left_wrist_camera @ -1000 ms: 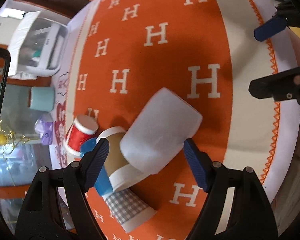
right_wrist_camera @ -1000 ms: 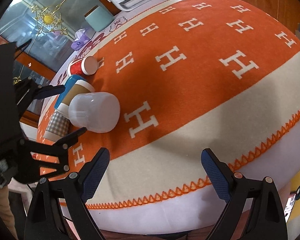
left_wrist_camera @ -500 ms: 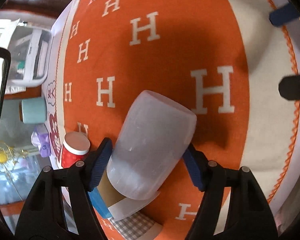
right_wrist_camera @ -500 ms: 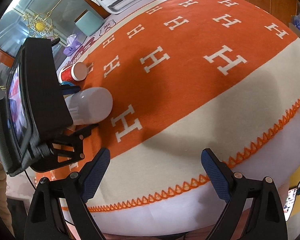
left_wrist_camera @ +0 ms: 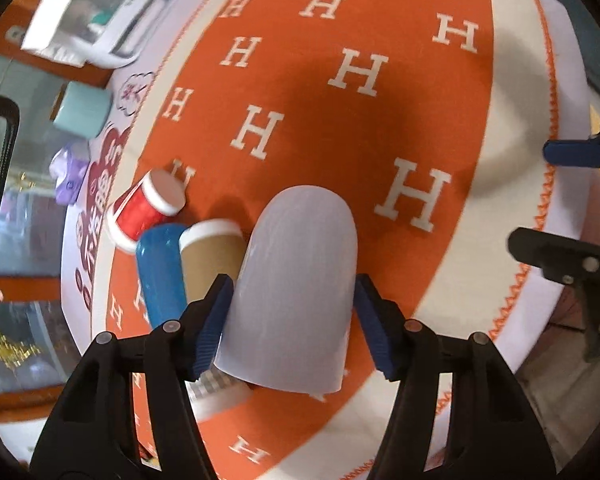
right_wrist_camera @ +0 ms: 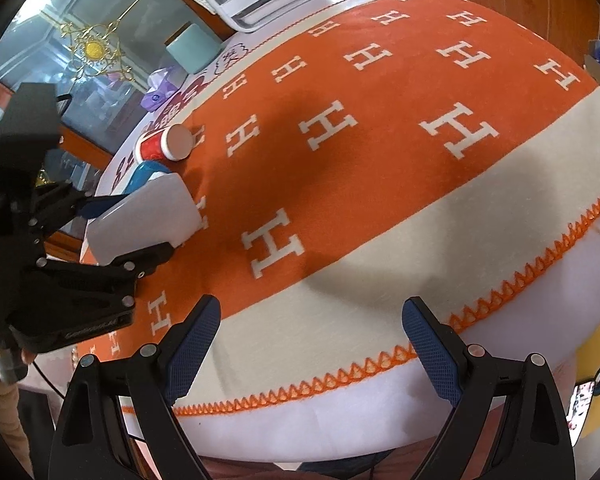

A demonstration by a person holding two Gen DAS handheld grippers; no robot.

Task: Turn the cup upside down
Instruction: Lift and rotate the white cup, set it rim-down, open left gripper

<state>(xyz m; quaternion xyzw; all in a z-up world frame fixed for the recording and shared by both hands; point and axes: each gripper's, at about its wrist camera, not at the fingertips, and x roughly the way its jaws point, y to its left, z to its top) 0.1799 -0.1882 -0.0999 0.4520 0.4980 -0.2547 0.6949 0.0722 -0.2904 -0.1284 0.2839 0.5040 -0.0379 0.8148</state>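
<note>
A frosted white plastic cup [left_wrist_camera: 296, 288] is held in my left gripper [left_wrist_camera: 294, 318], whose blue pads press both of its sides. The cup's closed base points away from the camera and its rim is toward me. In the right wrist view the same cup [right_wrist_camera: 148, 220] shows tilted above the orange cloth, gripped by the left gripper [right_wrist_camera: 112, 232]. My right gripper [right_wrist_camera: 312, 344] is open and empty over the cloth's near cream border.
Beside the held cup lie a brown paper cup [left_wrist_camera: 212, 264], a blue cup [left_wrist_camera: 160, 276] and a red cup [left_wrist_camera: 148, 208]; a checked cup [left_wrist_camera: 216, 396] sits below. A teal box [left_wrist_camera: 84, 108] and a white appliance [left_wrist_camera: 104, 12] stand at the table's far edge.
My left gripper closed on the frosted cup and lifted and turned it, so its base now points away. The right gripper stayed open near the table's front edge.
</note>
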